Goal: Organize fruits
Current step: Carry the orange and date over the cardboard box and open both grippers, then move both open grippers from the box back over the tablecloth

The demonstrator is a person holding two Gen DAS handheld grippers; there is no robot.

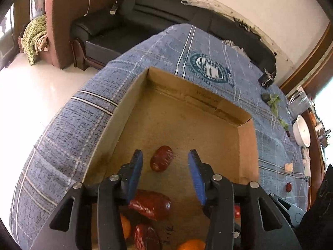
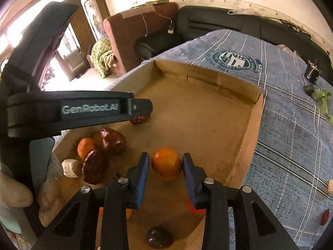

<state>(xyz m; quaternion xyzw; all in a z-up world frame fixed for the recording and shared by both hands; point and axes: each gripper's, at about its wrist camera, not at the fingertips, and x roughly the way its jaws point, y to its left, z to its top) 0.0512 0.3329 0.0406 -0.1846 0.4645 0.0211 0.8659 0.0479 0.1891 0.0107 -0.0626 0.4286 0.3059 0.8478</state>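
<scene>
A shallow cardboard box (image 1: 129, 112) (image 2: 252, 129) sits on a blue plaid cloth. My left gripper (image 1: 165, 159) is open over the box, with a small dark red fruit (image 1: 162, 158) on the box floor between its fingertips, not touched. Larger red fruits (image 1: 152, 205) and oranges (image 1: 192, 244) lie below it. My right gripper (image 2: 165, 163) has its blue pads on both sides of an orange (image 2: 166, 163), which sits just above the box floor. Red fruits (image 2: 109, 139), another orange (image 2: 85, 146) and a dark fruit (image 2: 159, 238) lie nearby.
The left gripper's body (image 2: 83, 110) crosses the right wrist view at left. On the cloth (image 1: 62, 137) outside the box lie a small red fruit (image 1: 288, 187) (image 2: 325, 216), a pale chunk (image 1: 288, 167), green leaves (image 1: 274, 102) and a white bowl (image 1: 302, 132). Sofas stand behind.
</scene>
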